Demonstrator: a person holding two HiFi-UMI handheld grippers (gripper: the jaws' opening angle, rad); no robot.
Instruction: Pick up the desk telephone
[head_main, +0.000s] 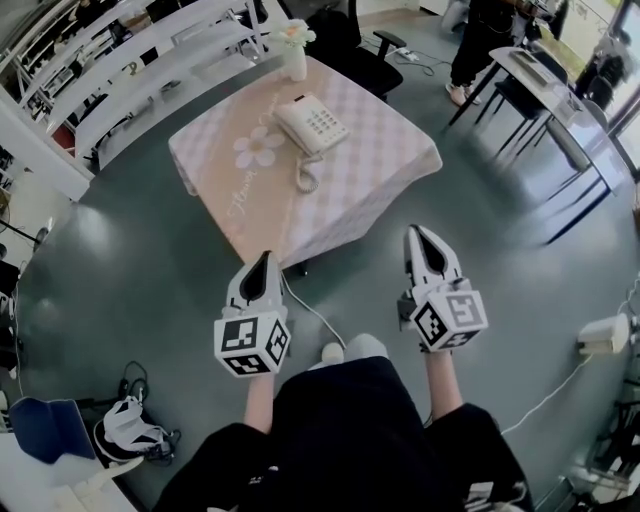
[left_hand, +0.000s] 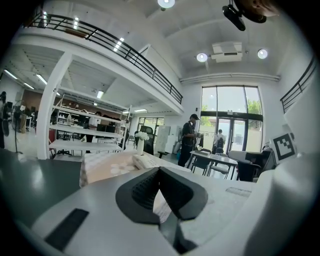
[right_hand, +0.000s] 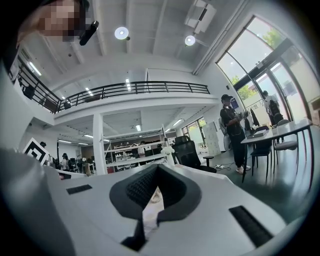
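A white desk telephone (head_main: 312, 125) with its handset and coiled cord (head_main: 306, 176) sits on a low table (head_main: 380, 160) covered by a pink checked cloth. In the left gripper view the telephone (left_hand: 145, 161) shows small on the table ahead. My left gripper (head_main: 262, 262) and right gripper (head_main: 420, 238) are both held short of the table's near edge, pointing toward it. Both are shut with nothing between the jaws. The left gripper (left_hand: 159, 171) and the right gripper (right_hand: 157, 168) show their tips meeting in their own views.
A white vase with flowers (head_main: 295, 50) stands at the table's far corner. White shelving (head_main: 150, 60) runs along the left; an office chair (head_main: 350, 40) stands behind the table. A desk (head_main: 560, 100) and a standing person (head_main: 480, 40) are at the right. A cable (head_main: 310, 310) lies on the floor.
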